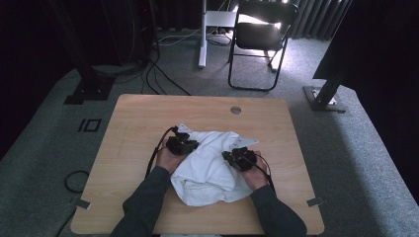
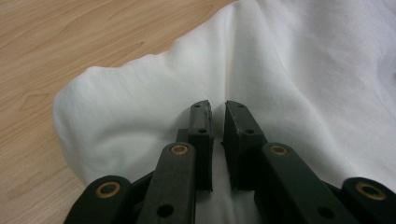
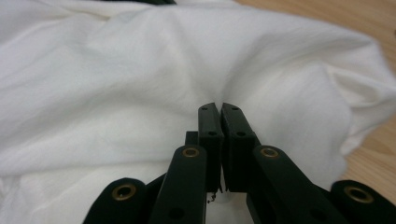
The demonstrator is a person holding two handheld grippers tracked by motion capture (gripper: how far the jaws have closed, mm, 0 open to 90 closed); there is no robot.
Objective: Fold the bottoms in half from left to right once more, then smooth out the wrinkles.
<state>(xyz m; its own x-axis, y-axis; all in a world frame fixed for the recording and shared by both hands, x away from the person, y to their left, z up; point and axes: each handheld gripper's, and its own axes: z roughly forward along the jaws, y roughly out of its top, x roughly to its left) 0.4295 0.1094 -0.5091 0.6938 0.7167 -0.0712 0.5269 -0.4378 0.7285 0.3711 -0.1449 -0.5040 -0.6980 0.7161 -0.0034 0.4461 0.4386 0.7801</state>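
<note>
Left tool (image 1: 190, 145), centre-left of the high view, has its jaws drawn nearly together, pinching a fold of the white cloth (image 1: 210, 163). Right tool (image 1: 232, 157), centre-right, is clamped on another fold of the cloth. Cloth lies crumpled at mid-frame on the wooden worktop (image 1: 133, 128), nearer its lower edge.

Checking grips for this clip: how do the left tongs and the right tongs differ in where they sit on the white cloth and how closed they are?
The left tongs sit at the white cloth's left side, near its far edge; the right tongs sit at its right side, nearer the person. In the gripper views, the left tongs show a slim gap with a cloth fold running into it, while the right tongs are almost fully together. Both are pinched shut on the cloth.
</note>
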